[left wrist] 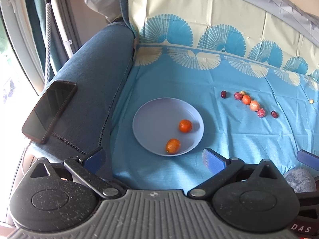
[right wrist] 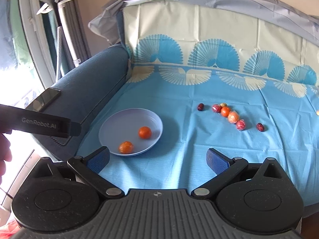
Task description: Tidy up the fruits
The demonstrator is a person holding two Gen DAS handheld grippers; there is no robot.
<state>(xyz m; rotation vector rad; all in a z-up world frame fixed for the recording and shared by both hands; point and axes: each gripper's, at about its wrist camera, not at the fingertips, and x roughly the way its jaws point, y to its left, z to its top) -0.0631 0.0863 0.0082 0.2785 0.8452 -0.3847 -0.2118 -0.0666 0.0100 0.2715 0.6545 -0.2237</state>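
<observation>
A pale lilac plate (left wrist: 155,109) (right wrist: 119,119) lies on the blue cloth and holds two oranges (left wrist: 185,125) (left wrist: 173,146); they also show in the right wrist view (right wrist: 145,132) (right wrist: 126,147). To its right lies a row of several small fruits: an orange (left wrist: 246,99) (right wrist: 225,111), a wrapped orange fruit (left wrist: 254,106) (right wrist: 233,117), red wrapped fruits (left wrist: 261,112) (right wrist: 241,124) and dark red dates (left wrist: 223,94) (right wrist: 200,107). My left gripper (left wrist: 153,159) is open and empty, just in front of the plate. My right gripper (right wrist: 157,159) is open and empty, near the plate's front right.
A black phone (left wrist: 48,110) lies on the blue sofa armrest (left wrist: 95,75) at the left. A patterned cloth (right wrist: 199,159) covers the seat and backrest. The left gripper's body (right wrist: 39,124) shows at the left of the right wrist view. A small pale fruit (left wrist: 311,101) lies far right.
</observation>
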